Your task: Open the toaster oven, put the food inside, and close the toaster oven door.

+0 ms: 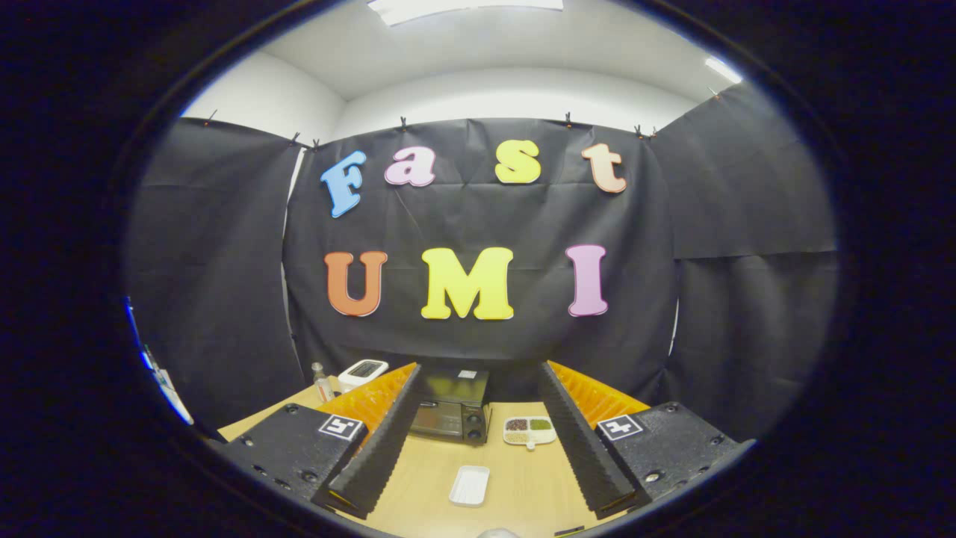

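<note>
A black toaster oven [450, 407] stands at the back of the wooden table [515, 493], its door shut, beyond my fingers and slightly toward the left one. My gripper [478, 437] is held above the table's near part, open wide, with nothing between the fingers. A small white rectangular tray [470, 486] lies on the table between the fingers, nearer than the oven. To the right of the oven sits a white divided dish [529, 431] with brown and green food in its compartments.
A small bottle [323, 383] and a white device with a screen [362, 371] stand at the table's back left, behind the left finger. Black cloth walls close the booth on three sides.
</note>
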